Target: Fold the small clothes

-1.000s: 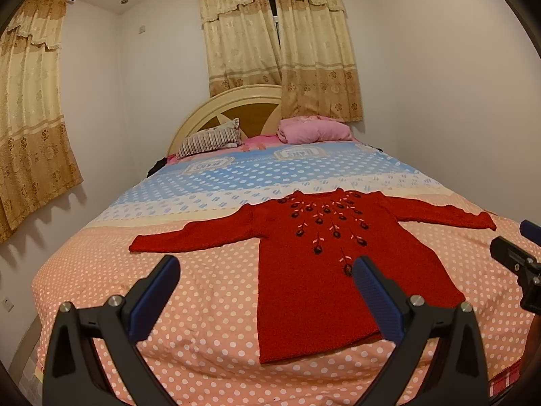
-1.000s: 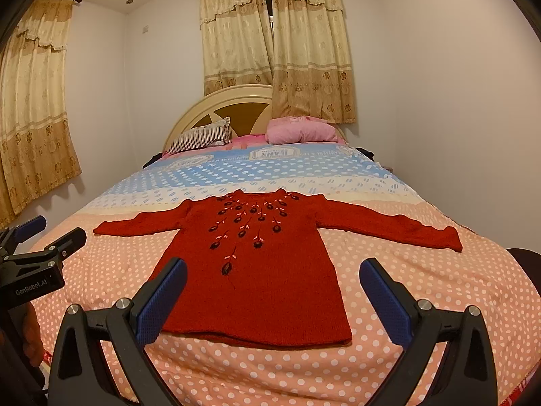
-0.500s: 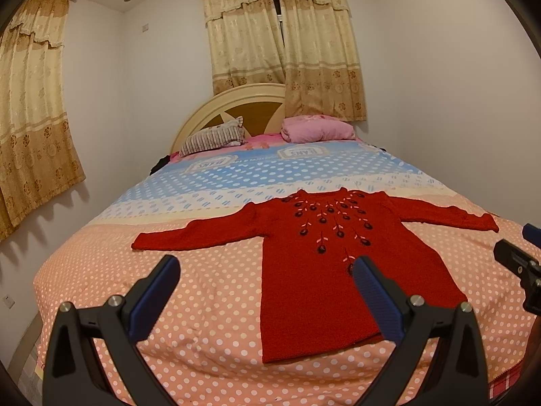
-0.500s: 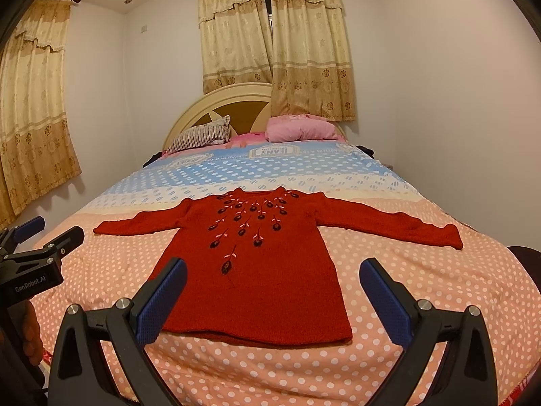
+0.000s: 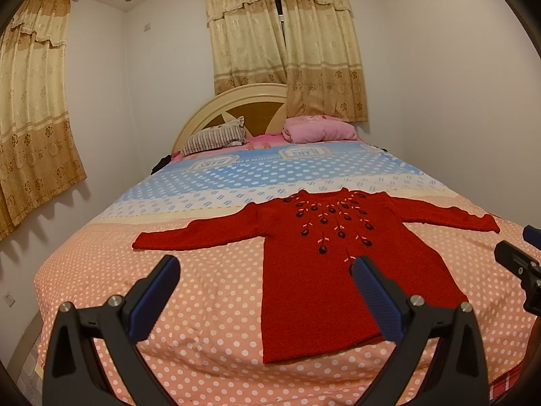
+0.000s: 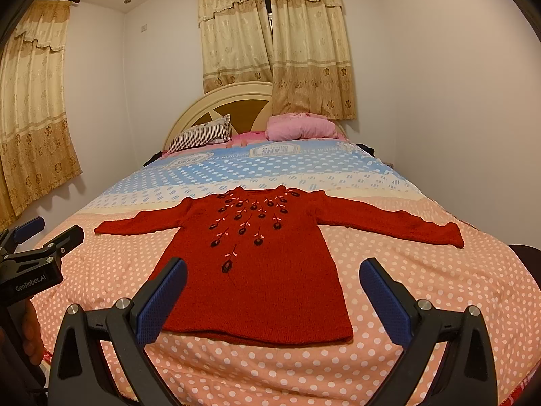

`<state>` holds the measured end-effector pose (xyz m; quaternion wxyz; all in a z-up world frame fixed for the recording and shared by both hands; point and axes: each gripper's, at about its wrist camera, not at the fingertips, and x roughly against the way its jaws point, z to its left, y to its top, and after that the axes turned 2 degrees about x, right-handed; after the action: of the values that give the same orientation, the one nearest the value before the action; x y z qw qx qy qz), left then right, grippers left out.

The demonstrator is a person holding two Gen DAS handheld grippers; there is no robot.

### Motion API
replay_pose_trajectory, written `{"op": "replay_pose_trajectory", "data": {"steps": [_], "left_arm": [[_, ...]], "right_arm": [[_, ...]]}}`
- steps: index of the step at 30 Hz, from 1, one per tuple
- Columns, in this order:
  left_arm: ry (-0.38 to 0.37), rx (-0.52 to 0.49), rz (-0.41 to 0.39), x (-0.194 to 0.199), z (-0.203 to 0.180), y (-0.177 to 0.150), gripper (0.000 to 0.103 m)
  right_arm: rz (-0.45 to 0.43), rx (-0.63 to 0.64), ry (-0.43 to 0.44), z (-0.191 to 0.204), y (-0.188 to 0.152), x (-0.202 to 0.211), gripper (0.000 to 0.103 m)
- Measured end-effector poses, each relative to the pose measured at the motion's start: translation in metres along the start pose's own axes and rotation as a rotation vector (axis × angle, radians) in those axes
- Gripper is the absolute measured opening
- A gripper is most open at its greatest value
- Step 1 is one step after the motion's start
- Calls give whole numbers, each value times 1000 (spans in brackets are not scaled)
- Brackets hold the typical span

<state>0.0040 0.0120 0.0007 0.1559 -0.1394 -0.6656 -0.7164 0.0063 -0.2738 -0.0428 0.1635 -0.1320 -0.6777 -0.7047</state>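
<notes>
Red sweater (image 5: pixel 338 253) spread flat, sleeves out, on the polka-dot bed (image 5: pixel 203 304), hem toward the foot. Left tongs (image 5: pixel 263 287) spread wide and empty above the near edge; right tongs (image 6: pixel 274 291) likewise wide, grasping nothing. Striped pillow (image 6: pixel 199 135) and pink pillow (image 6: pixel 301 128) at the headboard.

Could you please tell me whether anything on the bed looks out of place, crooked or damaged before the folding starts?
Nothing stands out. The red knitted sweater with dark embroidered flowers lies flat and face up on the polka-dot bedspread, both sleeves spread out, no tear visible. The left tool and right tool are open, above the bedspread.
</notes>
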Motion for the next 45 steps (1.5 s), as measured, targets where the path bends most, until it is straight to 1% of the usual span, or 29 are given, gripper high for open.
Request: {"op": "replay_pose_trajectory", "data": {"steps": [35,40,45], "left_arm": [[-1,-1,3,0,0,-2,103],[-2,-1,6,-1,-1,-4,103],[1,-14,17,-6,-4,-8,103]], "right_arm": [[13,-7,5,-1,-5,-3,102],[18,-8,3,-2,-7,-5,102],[43,-9,6,-2,-10,-13,102]]}}
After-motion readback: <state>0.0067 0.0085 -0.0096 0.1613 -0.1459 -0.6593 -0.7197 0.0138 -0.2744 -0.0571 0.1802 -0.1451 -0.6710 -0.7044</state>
